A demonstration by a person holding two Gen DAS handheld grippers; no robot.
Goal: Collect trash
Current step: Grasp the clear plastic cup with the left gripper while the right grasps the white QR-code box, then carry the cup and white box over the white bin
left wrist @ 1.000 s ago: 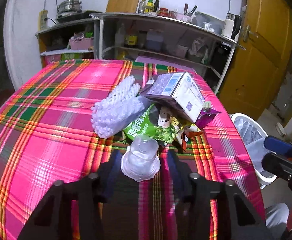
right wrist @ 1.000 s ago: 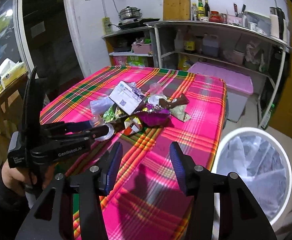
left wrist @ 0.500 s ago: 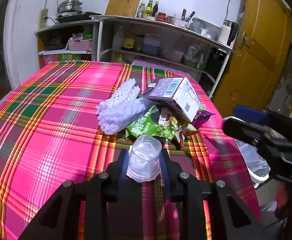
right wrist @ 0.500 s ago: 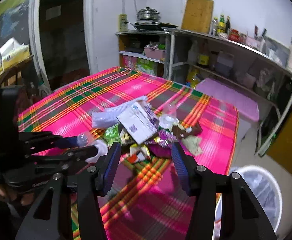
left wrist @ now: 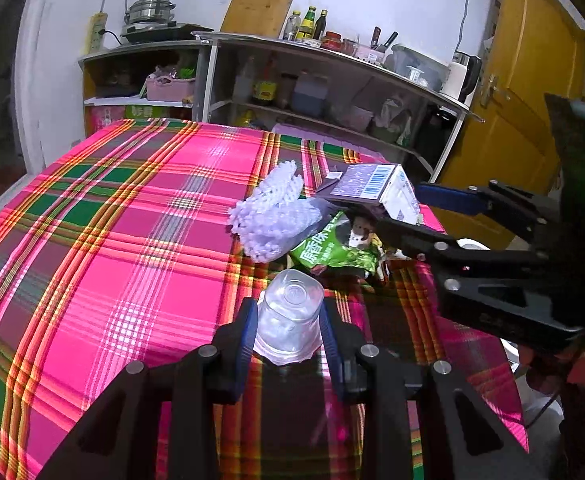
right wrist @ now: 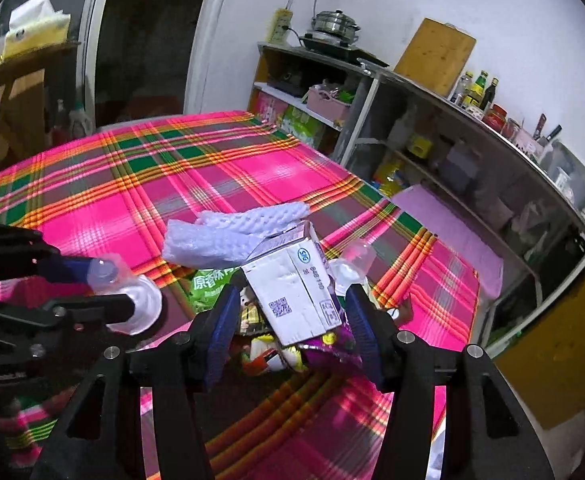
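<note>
A clear plastic cup (left wrist: 290, 316) lies on its side between the blue pads of my left gripper (left wrist: 288, 322), which is shut on it just above the plaid tablecloth (left wrist: 112, 264). The right wrist view shows that same cup (right wrist: 132, 300) at the left, in the left gripper (right wrist: 118, 286). My right gripper (right wrist: 292, 304) is over the trash pile. Its jaws are opening and stand either side of a white and purple carton (right wrist: 292, 288), with gaps at both pads. In the left wrist view the right gripper (left wrist: 408, 212) reaches in from the right to the carton (left wrist: 376, 188).
The pile also holds a white foam net (left wrist: 272, 212), a green snack wrapper (left wrist: 332, 248), a purple wrapper (right wrist: 332, 344) and a second clear cup (right wrist: 352, 260). A white bin rim (left wrist: 470, 244) peeks out behind the right gripper. Kitchen shelves (left wrist: 332, 92) and a yellow door (left wrist: 512, 120) stand beyond.
The left jaws closed onto the clear cup. The right gripper swung away from the white bin to the pile and now straddles the carton.
</note>
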